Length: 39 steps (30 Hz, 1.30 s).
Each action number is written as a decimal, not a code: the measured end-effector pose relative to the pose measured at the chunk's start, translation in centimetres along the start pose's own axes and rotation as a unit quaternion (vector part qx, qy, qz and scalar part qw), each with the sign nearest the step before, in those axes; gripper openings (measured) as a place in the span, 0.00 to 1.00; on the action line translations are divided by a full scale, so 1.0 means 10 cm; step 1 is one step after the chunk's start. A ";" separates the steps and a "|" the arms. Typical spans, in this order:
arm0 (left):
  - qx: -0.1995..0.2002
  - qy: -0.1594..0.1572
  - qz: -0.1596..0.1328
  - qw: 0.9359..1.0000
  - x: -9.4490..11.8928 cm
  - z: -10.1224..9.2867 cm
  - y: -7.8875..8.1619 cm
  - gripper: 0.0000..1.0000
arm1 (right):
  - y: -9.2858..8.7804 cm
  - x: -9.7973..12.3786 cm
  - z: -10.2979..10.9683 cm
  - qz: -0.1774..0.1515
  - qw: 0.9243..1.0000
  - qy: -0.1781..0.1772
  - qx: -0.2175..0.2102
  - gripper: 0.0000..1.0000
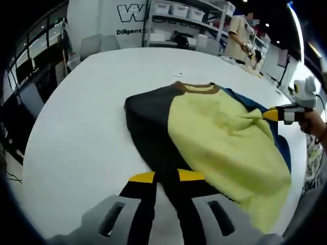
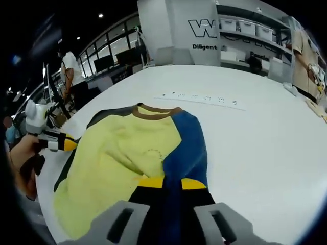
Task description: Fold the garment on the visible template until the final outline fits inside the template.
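Garments: one, my colour-block shirt (image 1: pixel 214 127) (image 2: pixel 138 153), with three body colours that I count: yellow, black, blue.
Collars: one brown band (image 1: pixel 196 88) (image 2: pixel 153 113).
Tables: one white top (image 1: pixel 87 117) (image 2: pixel 255 138) under it all.
Grippers: two, my left gripper (image 1: pixel 166 177) (image 2: pixel 69 145) and my right gripper (image 2: pixel 171 182) (image 1: pixel 272 115).
Yellow jaw tips: two on each gripper as I look along it.
People in the background: one by the shelves (image 1: pixel 240 35), one by the windows (image 2: pixel 69 71).
Shelving units with bins: one (image 2: pixel 250 30).
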State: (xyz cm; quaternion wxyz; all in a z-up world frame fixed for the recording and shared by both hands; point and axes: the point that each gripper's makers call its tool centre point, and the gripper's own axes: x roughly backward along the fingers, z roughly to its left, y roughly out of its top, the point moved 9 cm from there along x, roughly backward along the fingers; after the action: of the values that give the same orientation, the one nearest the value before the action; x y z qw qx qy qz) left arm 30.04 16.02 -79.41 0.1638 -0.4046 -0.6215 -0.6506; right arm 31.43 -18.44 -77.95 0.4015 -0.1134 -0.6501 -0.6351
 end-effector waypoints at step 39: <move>-0.078 0.074 0.059 0.992 0.07 0.72 0.16 0.01 | 0.06 0.03 -0.69 0.010 0.996 -0.084 -0.004 0.00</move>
State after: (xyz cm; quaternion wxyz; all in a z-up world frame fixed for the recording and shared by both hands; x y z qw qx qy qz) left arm 33.07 22.70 -78.58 0.2152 -0.4025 -0.5299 -0.7148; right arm 34.25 -24.80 -78.21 0.3514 -0.1744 -0.6778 -0.6219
